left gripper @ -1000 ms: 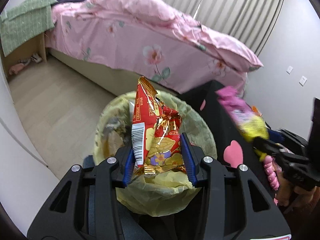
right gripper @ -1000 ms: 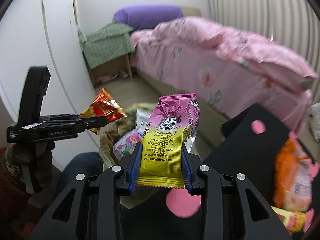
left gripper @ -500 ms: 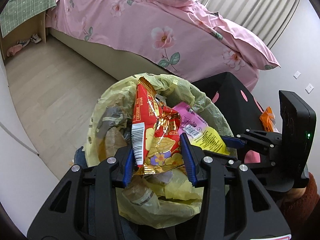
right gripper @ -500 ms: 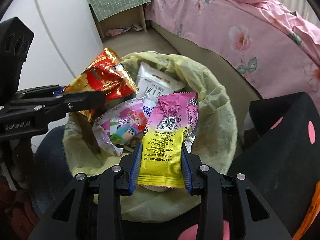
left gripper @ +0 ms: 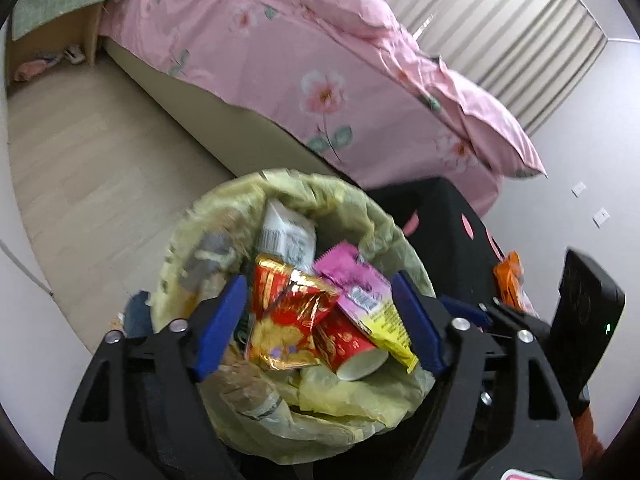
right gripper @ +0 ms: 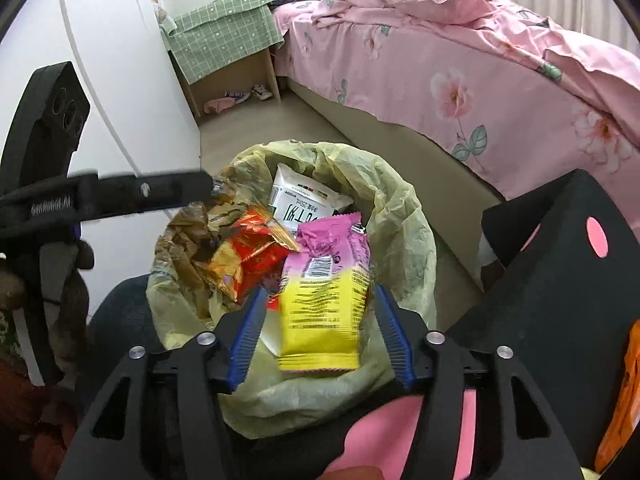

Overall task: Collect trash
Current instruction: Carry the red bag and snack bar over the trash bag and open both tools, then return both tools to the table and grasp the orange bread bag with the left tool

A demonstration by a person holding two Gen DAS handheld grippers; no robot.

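As both tongs, left (left gripper: 316, 328) and right (right gripper: 320, 332), have just spread, wrappers free, lift straight clear of the bin (right gripper: 404, 216).

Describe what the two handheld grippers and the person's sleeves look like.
Both grippers, left gripper and right gripper, have matte black bodies with silver screws and blue ribbed pads on the fingers. The left one carries white lettering along its side. A fuzzy reddish-brown sleeve shows behind the right one.
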